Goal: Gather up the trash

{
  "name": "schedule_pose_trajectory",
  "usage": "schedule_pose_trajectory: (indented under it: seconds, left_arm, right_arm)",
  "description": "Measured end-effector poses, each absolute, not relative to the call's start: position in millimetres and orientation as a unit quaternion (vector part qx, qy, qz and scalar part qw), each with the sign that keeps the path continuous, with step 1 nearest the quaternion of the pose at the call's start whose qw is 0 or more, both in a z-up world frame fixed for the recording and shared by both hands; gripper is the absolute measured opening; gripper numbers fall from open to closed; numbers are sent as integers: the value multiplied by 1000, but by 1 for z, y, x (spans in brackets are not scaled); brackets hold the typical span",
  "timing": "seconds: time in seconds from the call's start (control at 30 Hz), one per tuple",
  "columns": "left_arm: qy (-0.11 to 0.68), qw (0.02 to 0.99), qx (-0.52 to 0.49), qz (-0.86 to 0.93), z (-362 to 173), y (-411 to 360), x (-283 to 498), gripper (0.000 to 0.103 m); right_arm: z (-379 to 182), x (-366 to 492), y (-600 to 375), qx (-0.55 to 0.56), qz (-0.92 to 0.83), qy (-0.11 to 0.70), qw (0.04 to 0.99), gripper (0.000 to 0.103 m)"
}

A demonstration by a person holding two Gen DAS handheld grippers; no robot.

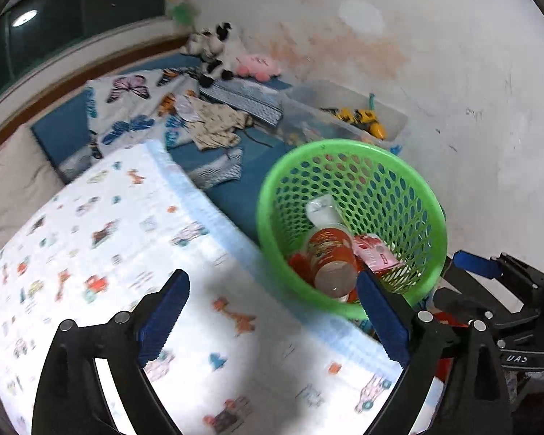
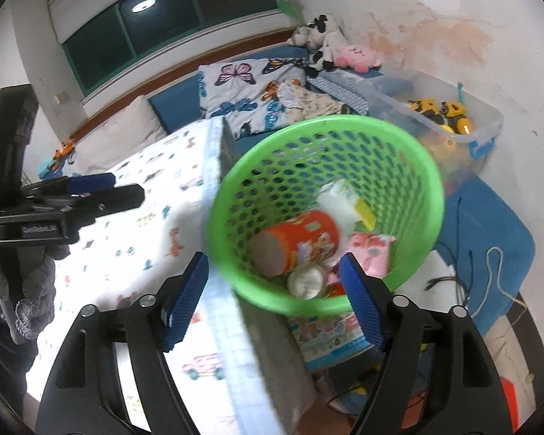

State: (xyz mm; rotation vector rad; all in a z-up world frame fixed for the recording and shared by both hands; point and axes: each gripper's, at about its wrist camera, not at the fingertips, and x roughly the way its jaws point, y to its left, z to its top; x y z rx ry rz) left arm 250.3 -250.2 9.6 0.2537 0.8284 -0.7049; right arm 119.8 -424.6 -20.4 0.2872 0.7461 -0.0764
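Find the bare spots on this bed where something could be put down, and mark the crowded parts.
Free: the printed quilt left of the green basket. Crowded: the blue mattress behind, under the butterfly pillow, clothes and toy bin.

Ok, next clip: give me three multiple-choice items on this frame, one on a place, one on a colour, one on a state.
1. Where is the orange can?
A. on the bed
B. in the basket
C. in the clear toy bin

2. What colour is the basket?
A. green
B. blue
C. white

3. How are the two grippers?
A. both shut on trash
B. one open, one shut
C. both open and empty

Key: B, the can lies on its side among wrappers inside the basket; A, its mesh wall and rim are green; C, the left gripper and right gripper both show wide-apart fingers holding nothing.
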Motion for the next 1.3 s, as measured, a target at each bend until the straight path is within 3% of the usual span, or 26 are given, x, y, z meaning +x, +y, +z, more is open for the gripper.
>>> schedule_pose_trajectory:
  seconds: [0.17,0.83,1.3]
  left_arm:
    - [382,864,97,-315,17,-210,235,93]
    - [357,907,57,-215,12,-96,174,95]
    - [332,925,41,-180,11,-61,139,95]
  right_arm:
    - [-16,111,-395,122,-37,356,926,85]
    - [-1,83,-324,72,-30,344,936,90]
    - [3,67,-299,59,-30,333,941,96]
